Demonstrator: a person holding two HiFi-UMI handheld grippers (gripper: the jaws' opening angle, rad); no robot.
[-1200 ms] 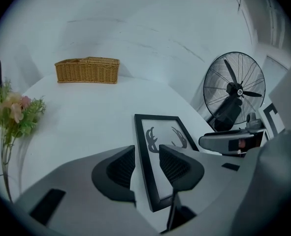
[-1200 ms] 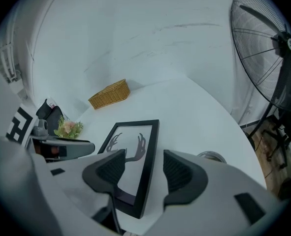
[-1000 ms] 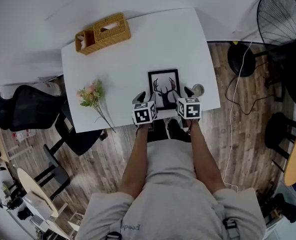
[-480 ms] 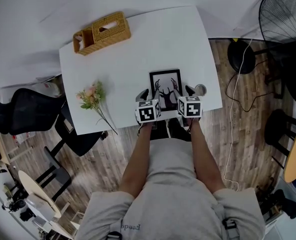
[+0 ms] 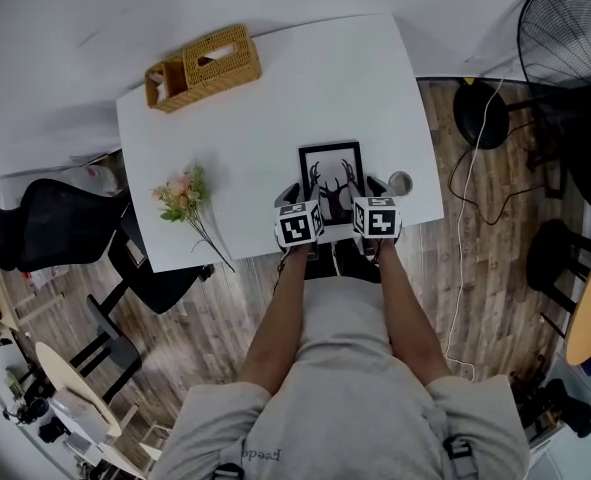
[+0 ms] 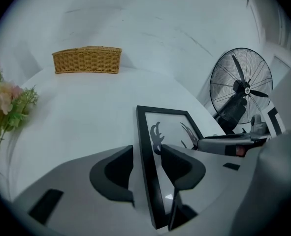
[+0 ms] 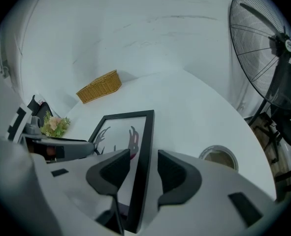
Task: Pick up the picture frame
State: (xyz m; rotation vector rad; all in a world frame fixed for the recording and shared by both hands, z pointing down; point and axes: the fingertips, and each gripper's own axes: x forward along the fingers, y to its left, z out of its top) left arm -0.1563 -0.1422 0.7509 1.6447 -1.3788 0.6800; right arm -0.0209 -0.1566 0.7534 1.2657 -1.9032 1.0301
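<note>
A black picture frame (image 5: 330,173) with a deer-antler print lies flat on the white table (image 5: 265,118), close to its near edge. My left gripper (image 5: 297,194) straddles the frame's left rail (image 6: 146,146): one jaw stands outside on the table, the other over the glass, with a narrow gap showing. My right gripper (image 5: 367,189) straddles the right rail (image 7: 144,146) in the same way. Its jaws are closing, with small gaps still on both sides of the rail. In the left gripper view the right gripper's fingers (image 6: 224,144) reach in across the frame.
A wicker basket (image 5: 203,66) stands at the table's far left. A flower sprig (image 5: 182,193) lies to the left of the frame. A small round tin (image 5: 399,182) sits just right of the right gripper. A floor fan (image 5: 565,38) and cables stand beyond the table's right edge.
Both grippers have crept slightly inward around the frame's side rails. The frame lies where it was.
</note>
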